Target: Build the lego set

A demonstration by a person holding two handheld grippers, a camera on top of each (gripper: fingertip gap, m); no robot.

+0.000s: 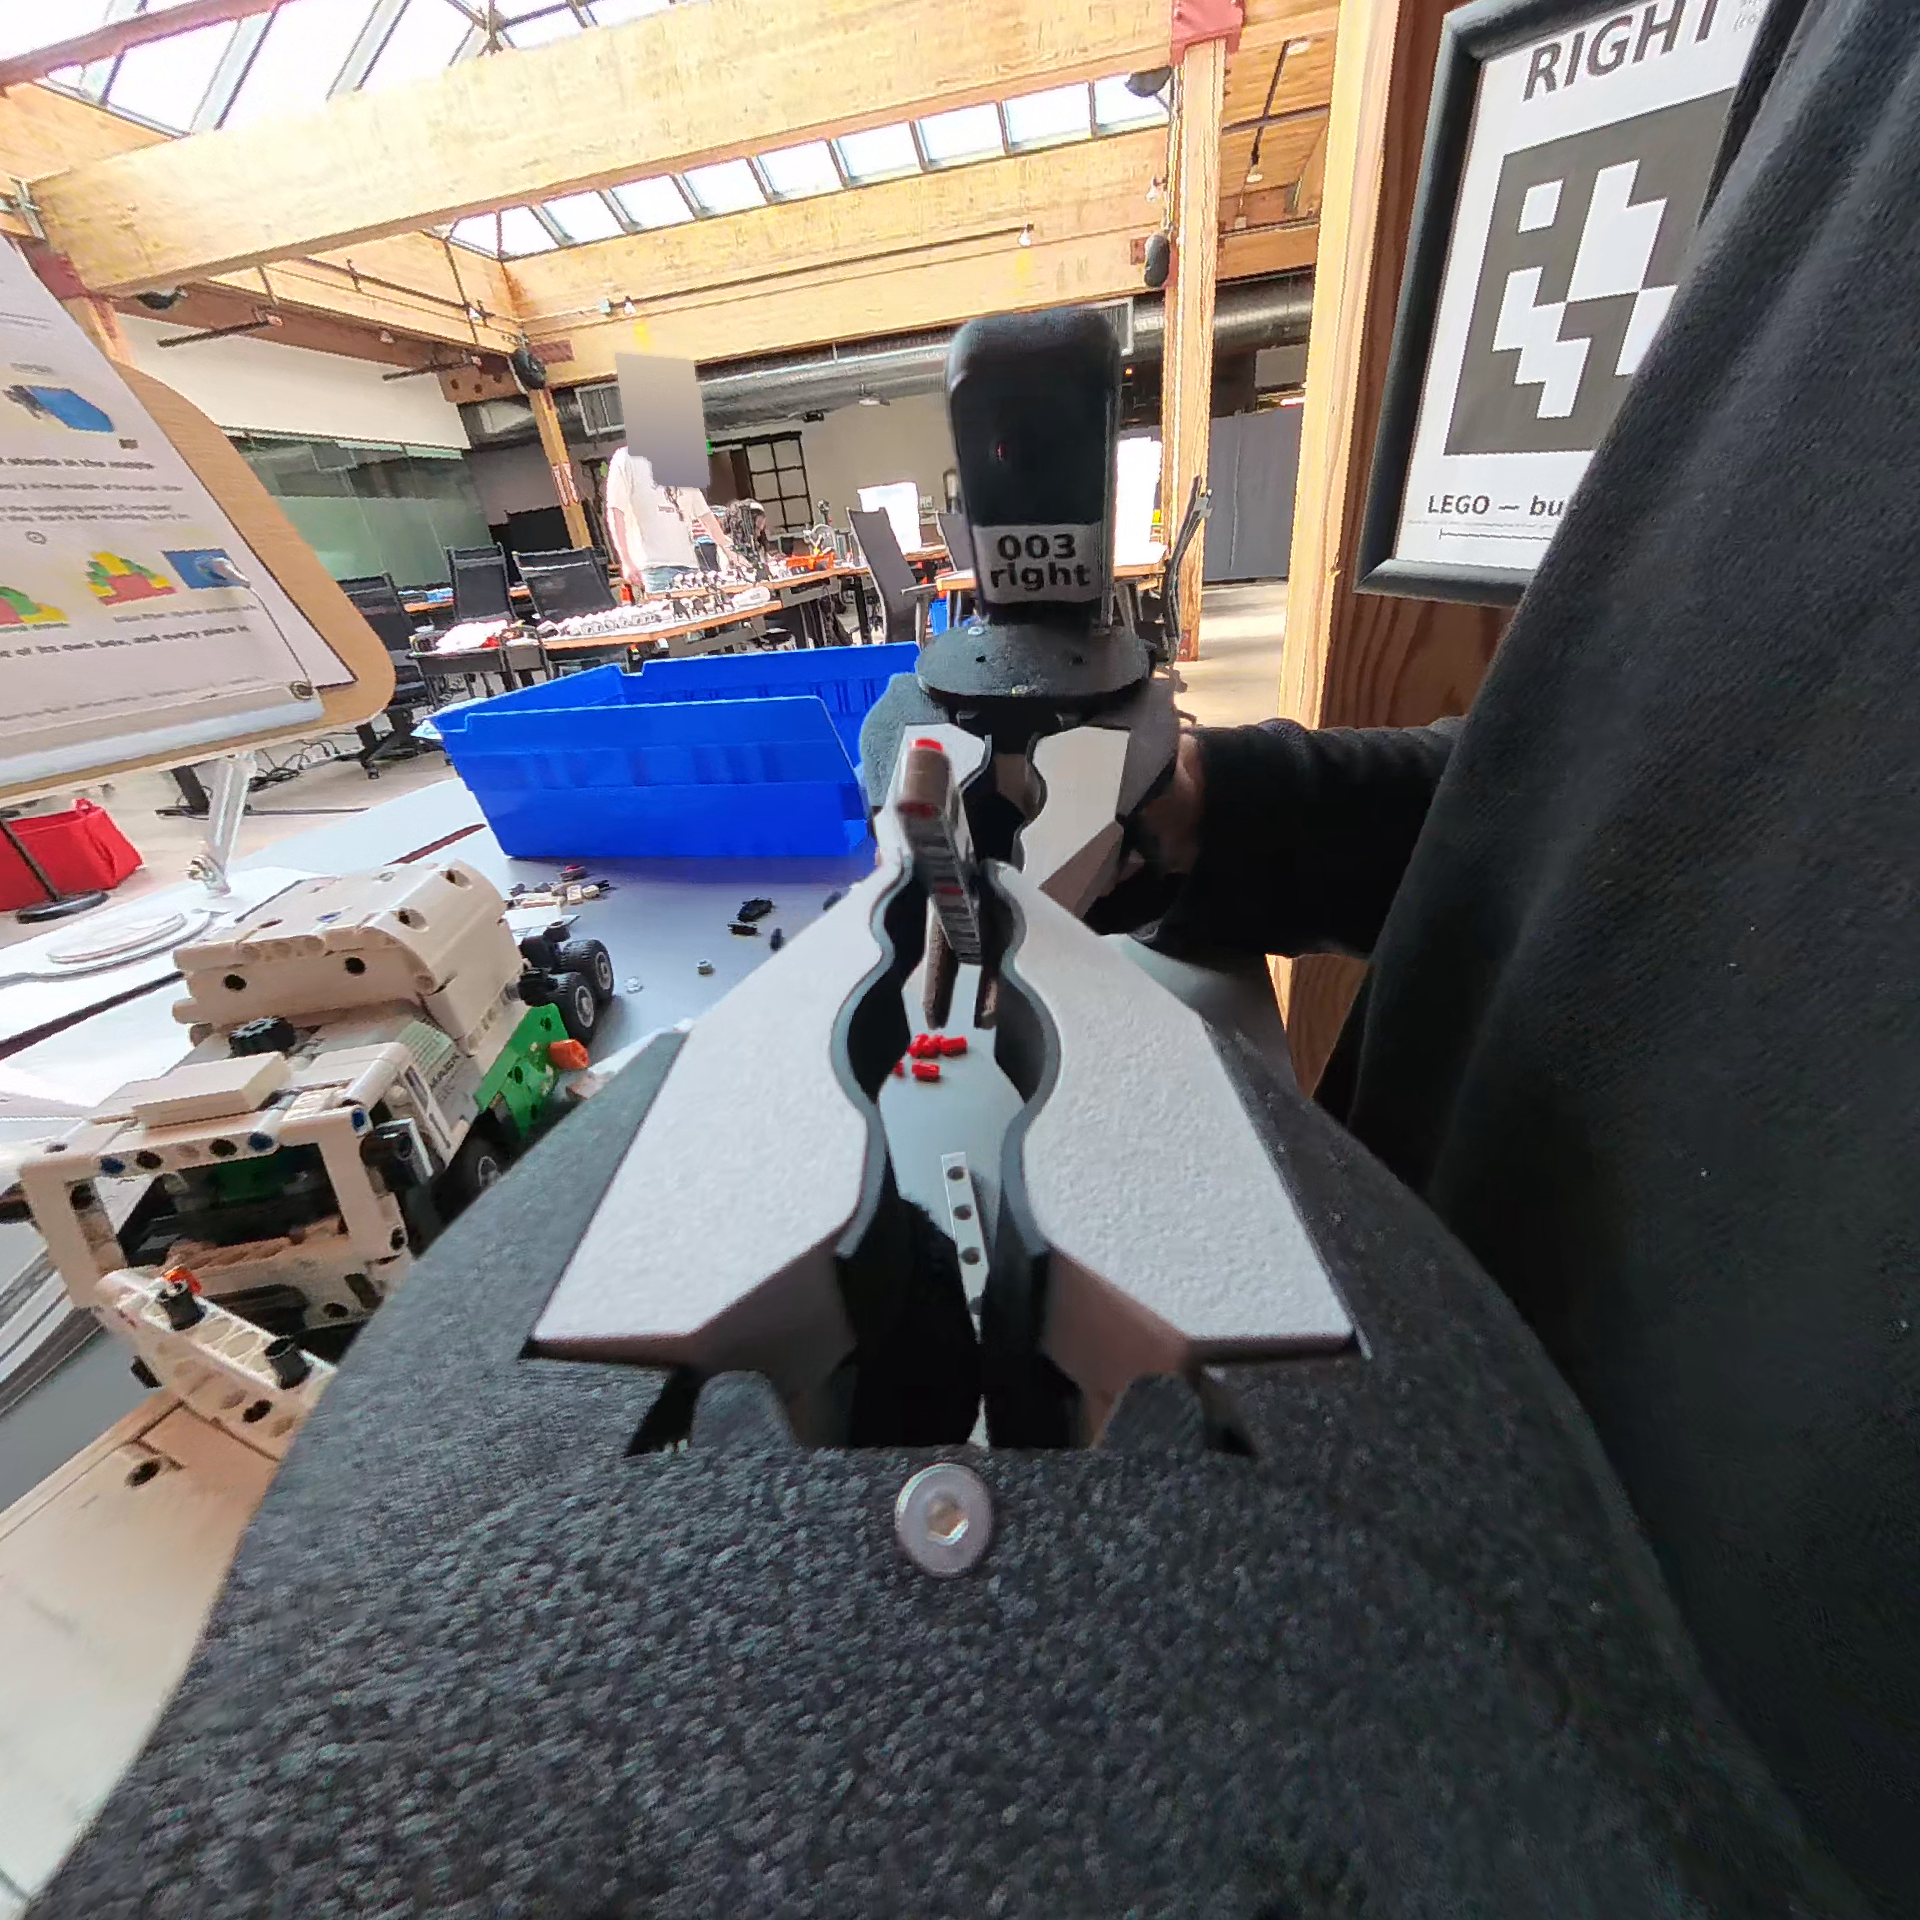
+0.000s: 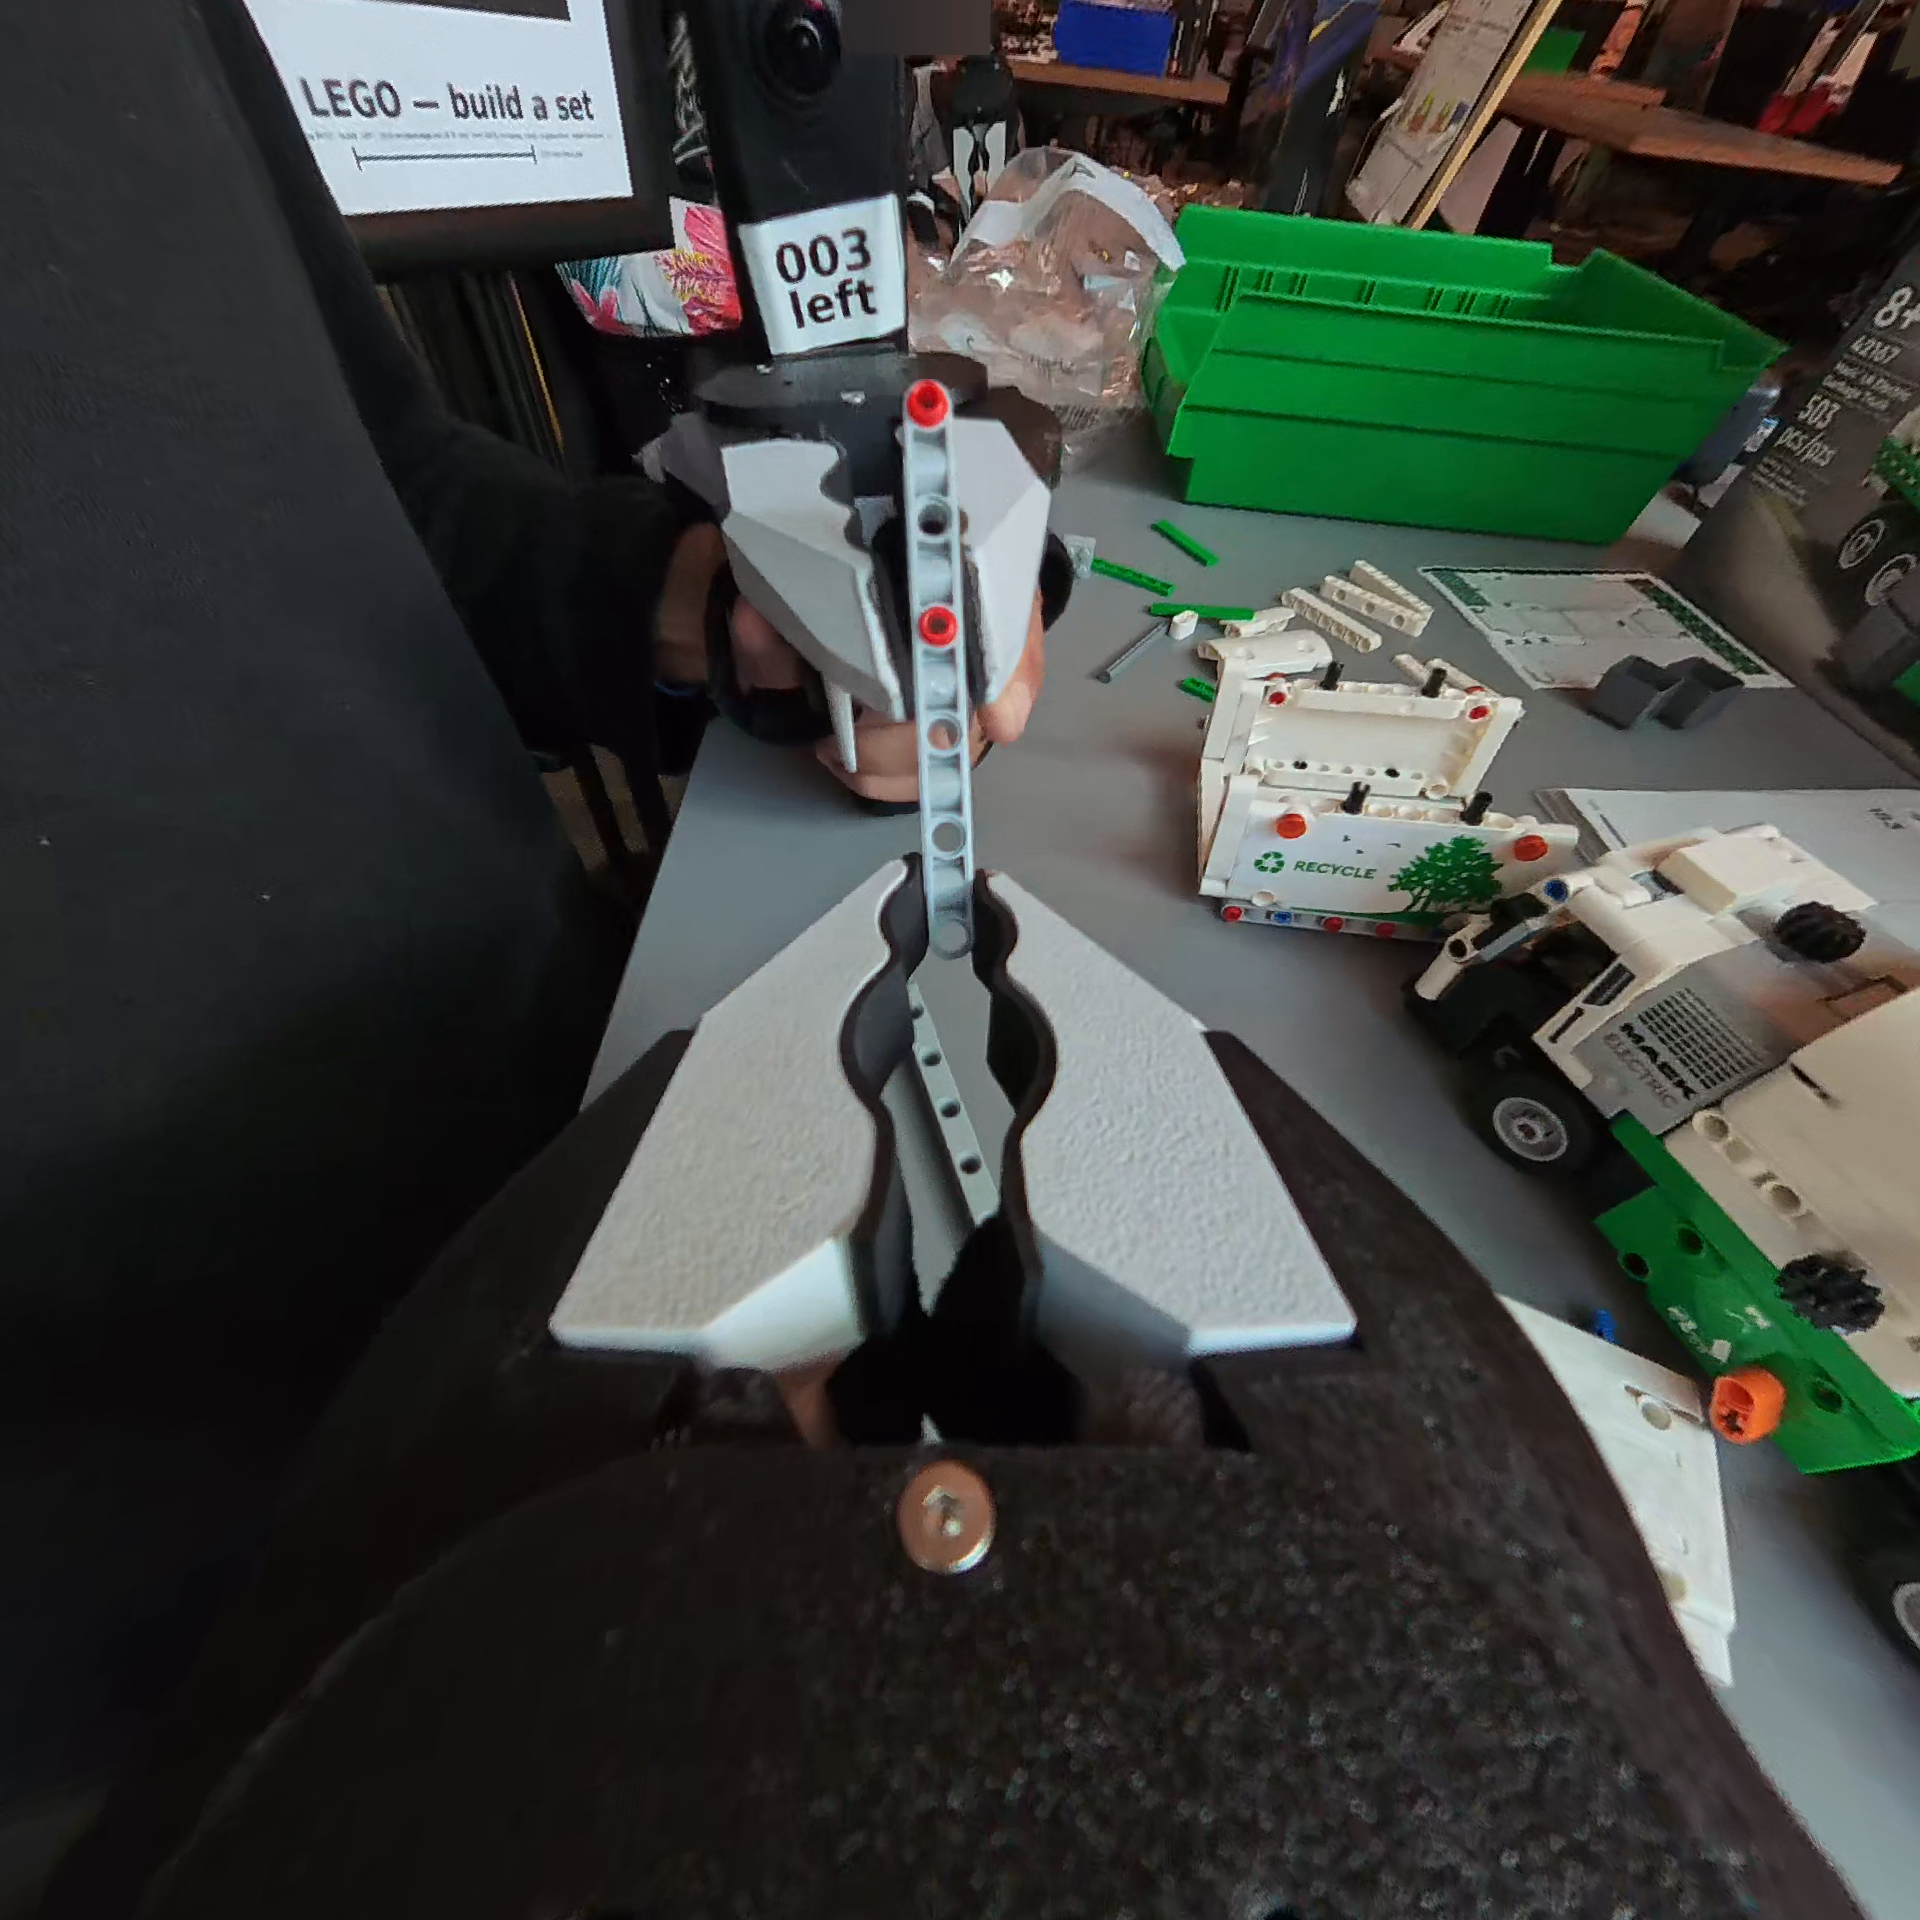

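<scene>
Both grippers pinch one long grey Technic beam (image 2: 940, 665) in the air, just off the grey table's (image 2: 1091, 790) edge. The right gripper (image 2: 948, 914) is clenched on the beam's near end; the left gripper (image 1: 951, 914) clamps it farther along, near the two red pins (image 2: 937, 623). The garbage truck (image 2: 1704, 1049) sits well apart from the beam. Best to keep the beam straight between the grips, avoid twisting, and let one gripper release only once the other holds firm.

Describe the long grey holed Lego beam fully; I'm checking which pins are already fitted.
The long grey holed plastic beam is thin and straight, with a row of round holes. Two red pins sit in it, one at its far end and one partway along. It is held off the grey table, the right gripper shut on its near end; the left gripper clamps farther up.
</scene>
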